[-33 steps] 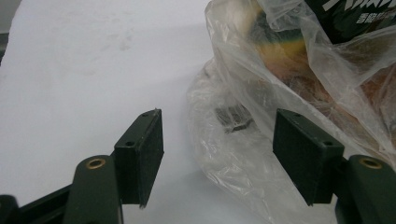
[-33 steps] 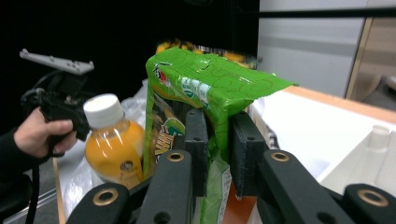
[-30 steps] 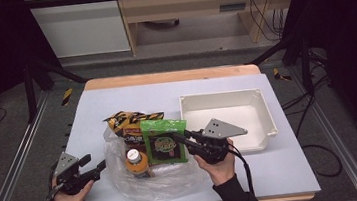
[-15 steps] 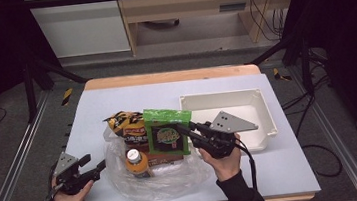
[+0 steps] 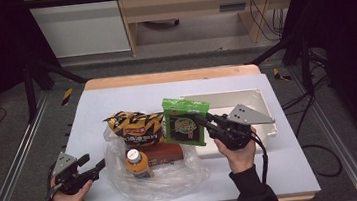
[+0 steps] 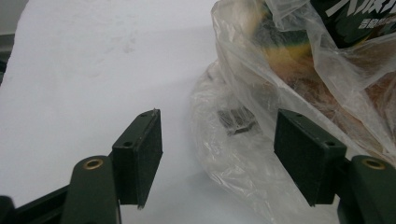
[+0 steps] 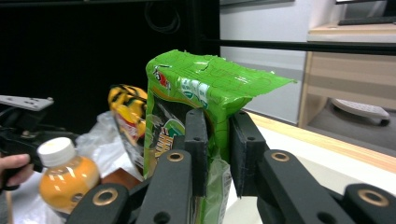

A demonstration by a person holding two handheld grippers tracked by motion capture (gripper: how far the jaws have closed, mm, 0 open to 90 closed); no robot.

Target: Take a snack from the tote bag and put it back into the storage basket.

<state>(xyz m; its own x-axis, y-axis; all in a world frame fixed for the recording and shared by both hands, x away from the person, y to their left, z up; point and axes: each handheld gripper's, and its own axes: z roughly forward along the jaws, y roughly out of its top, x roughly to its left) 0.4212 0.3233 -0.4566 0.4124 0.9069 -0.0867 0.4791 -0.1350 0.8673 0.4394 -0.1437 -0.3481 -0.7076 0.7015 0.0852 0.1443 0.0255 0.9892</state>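
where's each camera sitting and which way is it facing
High view: above the person's side, facing forward and down on the table; both hands and grippers enter at the bottom.
Left gripper view: on the left gripper, facing the clear plastic bag between its open black jaws.
Right gripper view: on the right gripper, facing its jaws shut on the green snack packet.
Shared: high and right gripper views show the orange bottle.

A: How many snack bags are there?
B: Two: one green bag [image 5: 185,122] and one yellow-and-black bag [image 5: 134,128].
A: Bottles?
B: One orange drink bottle [image 5: 138,162].
A: Anything else?
B: One clear plastic bag [image 5: 174,174], one brown packet [image 5: 164,153], one white tray [image 5: 262,104], and two grippers: left [image 5: 98,165], right [image 5: 199,120].
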